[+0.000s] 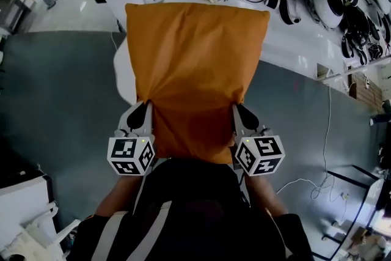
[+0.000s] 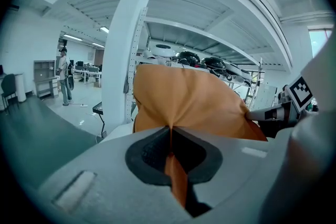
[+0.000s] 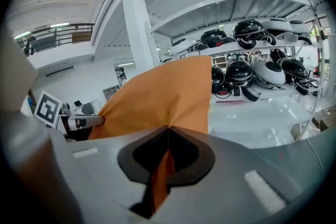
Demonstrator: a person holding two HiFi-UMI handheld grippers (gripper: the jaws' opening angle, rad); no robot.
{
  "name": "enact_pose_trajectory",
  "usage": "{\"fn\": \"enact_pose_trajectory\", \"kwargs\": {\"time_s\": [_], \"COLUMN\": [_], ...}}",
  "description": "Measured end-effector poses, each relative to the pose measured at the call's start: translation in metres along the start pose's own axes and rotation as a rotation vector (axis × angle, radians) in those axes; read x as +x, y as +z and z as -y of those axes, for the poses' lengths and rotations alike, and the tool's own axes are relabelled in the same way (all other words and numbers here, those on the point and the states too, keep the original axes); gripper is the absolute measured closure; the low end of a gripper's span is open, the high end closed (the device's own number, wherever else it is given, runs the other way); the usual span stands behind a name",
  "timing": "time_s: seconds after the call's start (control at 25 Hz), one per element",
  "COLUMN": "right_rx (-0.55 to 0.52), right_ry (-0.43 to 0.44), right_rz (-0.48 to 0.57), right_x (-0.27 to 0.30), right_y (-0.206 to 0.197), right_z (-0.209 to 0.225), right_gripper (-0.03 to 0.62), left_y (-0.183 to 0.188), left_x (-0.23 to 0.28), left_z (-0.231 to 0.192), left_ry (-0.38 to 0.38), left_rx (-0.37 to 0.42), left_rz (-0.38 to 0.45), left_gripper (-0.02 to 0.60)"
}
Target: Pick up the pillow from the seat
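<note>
My left hand-held gripper (image 1: 145, 108) and right hand-held gripper (image 1: 238, 110) are each clamped tight on a fold of the orange pillow (image 1: 195, 64), one at either side edge. The pillow is held up in the air in front of me, above the grey floor (image 1: 61, 95). Only the head view shows both grips at once. Each gripper view shows orange cloth pinched between its own closed jaws. The left gripper view shows a person (image 2: 64, 78) standing far off; the right gripper view instead shows shelves of helmets (image 3: 252, 68).
</note>
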State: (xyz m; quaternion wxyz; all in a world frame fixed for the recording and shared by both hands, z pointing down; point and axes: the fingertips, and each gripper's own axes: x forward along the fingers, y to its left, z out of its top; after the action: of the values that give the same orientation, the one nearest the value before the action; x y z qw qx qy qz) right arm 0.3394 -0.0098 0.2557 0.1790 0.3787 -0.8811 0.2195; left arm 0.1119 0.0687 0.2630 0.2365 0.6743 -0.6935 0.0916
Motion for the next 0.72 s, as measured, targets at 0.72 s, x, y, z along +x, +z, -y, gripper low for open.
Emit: {"fn": "enact_pose_trajectory", "kwargs": {"time_s": [0.72], "right_rx": [-0.028], "right_ry": [0.001], "right_rz": [-0.001], "right_x": [0.008], "right_y": [-0.009], "right_z": [0.006], "right_gripper": [0.586], "left_y": [-0.008], "left_x": [0.002], "left_z": [0.000], "left_ry": [0.055], "left_rx": [-0.011], "left_rz": [-0.006], "left_gripper": [0.576]}}
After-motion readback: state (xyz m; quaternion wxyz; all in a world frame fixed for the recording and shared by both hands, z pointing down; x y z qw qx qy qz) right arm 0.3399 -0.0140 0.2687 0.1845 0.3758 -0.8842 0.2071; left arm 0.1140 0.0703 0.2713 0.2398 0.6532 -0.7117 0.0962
